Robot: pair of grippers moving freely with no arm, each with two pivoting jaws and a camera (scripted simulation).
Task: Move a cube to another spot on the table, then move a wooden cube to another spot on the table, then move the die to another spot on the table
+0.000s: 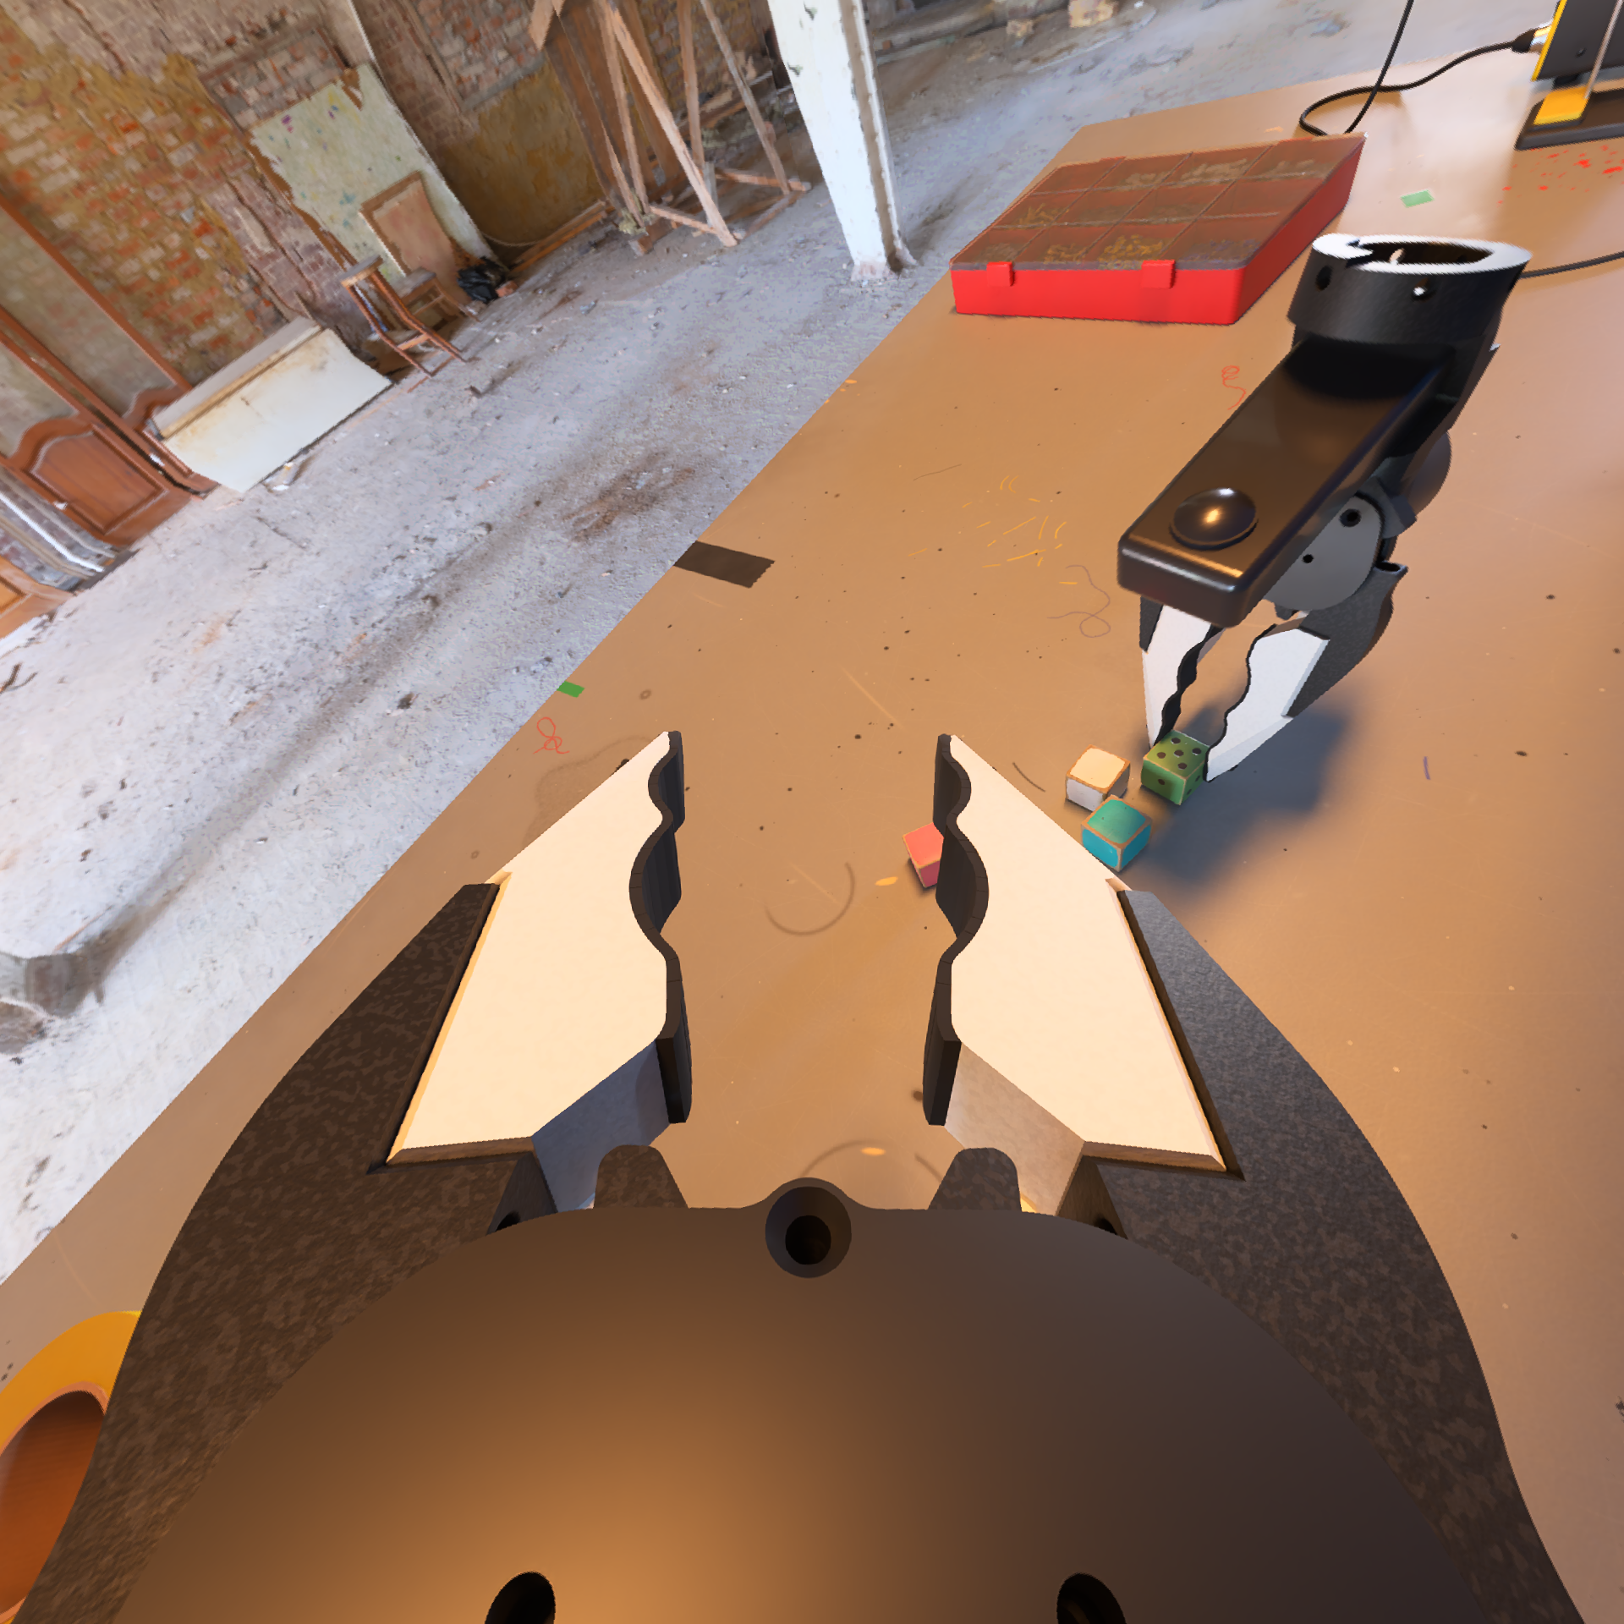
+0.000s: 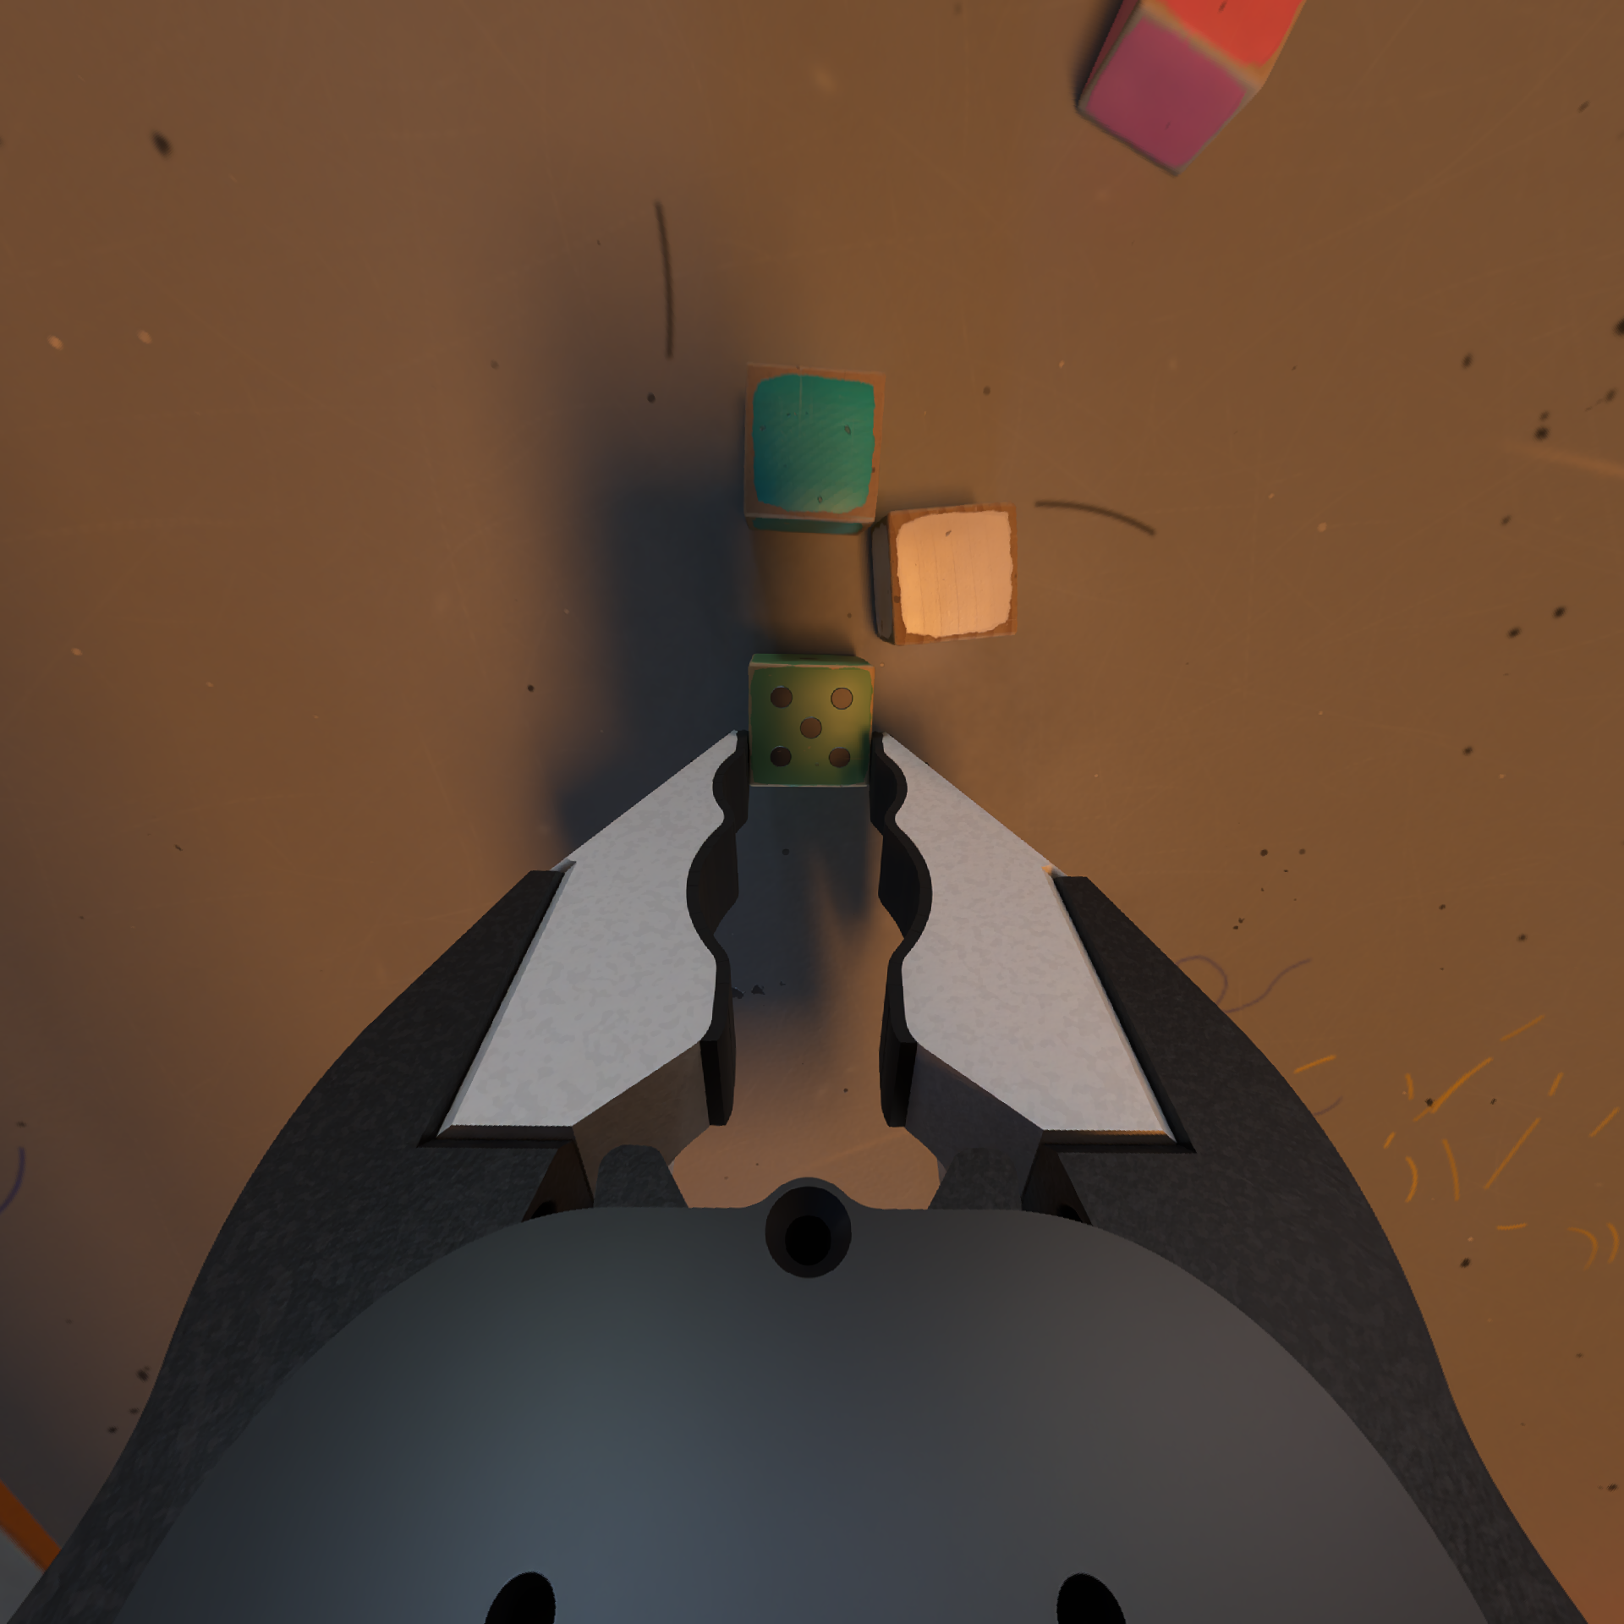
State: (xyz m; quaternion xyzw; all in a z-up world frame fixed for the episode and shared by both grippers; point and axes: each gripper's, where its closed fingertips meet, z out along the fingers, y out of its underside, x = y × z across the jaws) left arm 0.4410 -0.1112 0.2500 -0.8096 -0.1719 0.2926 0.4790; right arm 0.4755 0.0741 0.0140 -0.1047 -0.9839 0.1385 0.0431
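Brown table [image 1: 879,615], scuffed and speckled, in a derelict brick hall. Right gripper [image 2: 808,756] points steeply down at the table; its jaws pinch the green die [image 2: 810,721] between the fingertips [image 2: 728,773], five pips facing the right wrist camera, die at table level. Teal wooden cube [image 2: 810,444] lies just beyond the die; white-faced wooden cube [image 2: 951,571] sits just beside both, apart from the die. Red-and-pink cube [image 2: 1186,75] lies well apart. Left gripper [image 1: 808,747] hovers over the table, jaws spread, nothing between them. Red compartment case [image 1: 1142,233] lies farther along the table.
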